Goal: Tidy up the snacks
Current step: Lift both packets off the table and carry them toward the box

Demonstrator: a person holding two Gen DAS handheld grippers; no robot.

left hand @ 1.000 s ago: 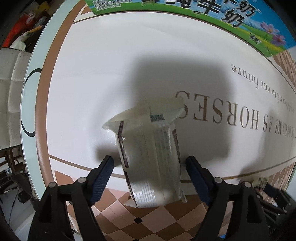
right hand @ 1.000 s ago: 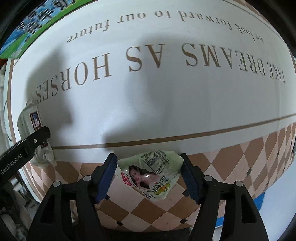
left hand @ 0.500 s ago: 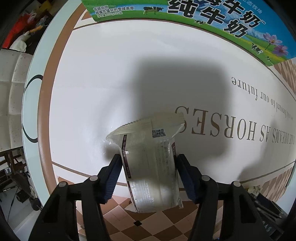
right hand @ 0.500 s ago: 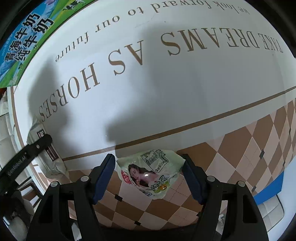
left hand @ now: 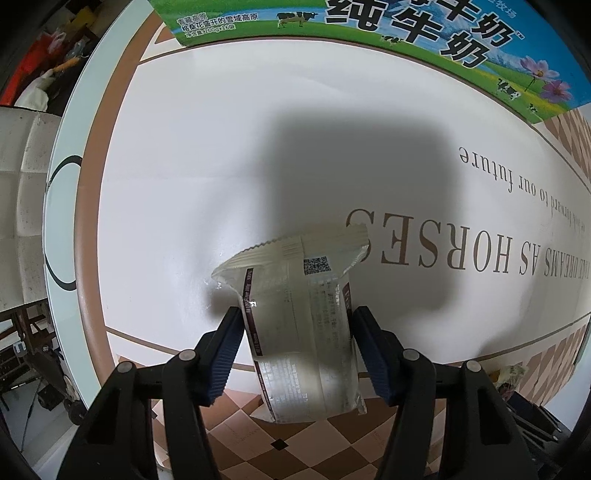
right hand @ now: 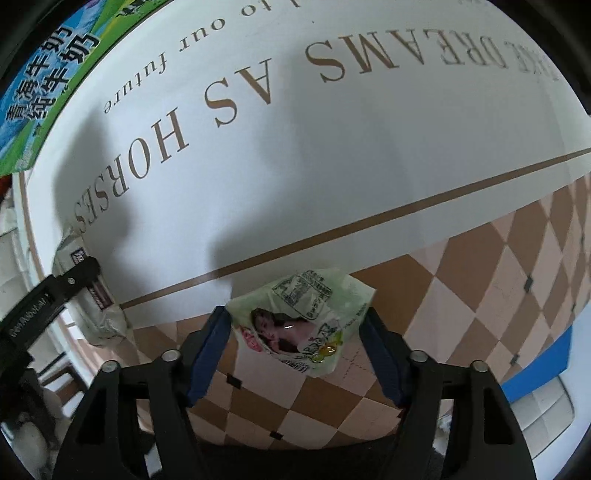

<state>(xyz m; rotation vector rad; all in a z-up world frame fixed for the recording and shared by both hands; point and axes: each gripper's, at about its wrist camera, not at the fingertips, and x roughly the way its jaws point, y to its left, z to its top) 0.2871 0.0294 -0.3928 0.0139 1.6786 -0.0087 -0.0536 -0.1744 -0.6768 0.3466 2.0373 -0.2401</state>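
My left gripper [left hand: 297, 325] is shut on a clear snack packet [left hand: 299, 317] with dark red side stripes and a QR code, held just above the table. In the right wrist view that packet [right hand: 83, 295] and the left gripper's finger [right hand: 55, 291] show at the far left. My right gripper [right hand: 297, 328] is shut on a small green snack packet [right hand: 301, 325] with a woman's picture, over the checkered border of the tablecloth [right hand: 369, 147].
A green and blue milk carton box [left hand: 369, 33] stands along the far side of the table; it also shows in the right wrist view [right hand: 48, 85]. The white cloth carries brown lettering. The table's left edge [left hand: 61, 192] borders a white chair [left hand: 18, 221].
My left gripper closed from open onto the clear packet. My right gripper, holding the green packet, rose slightly and tilted; the milk box has come further into both views.
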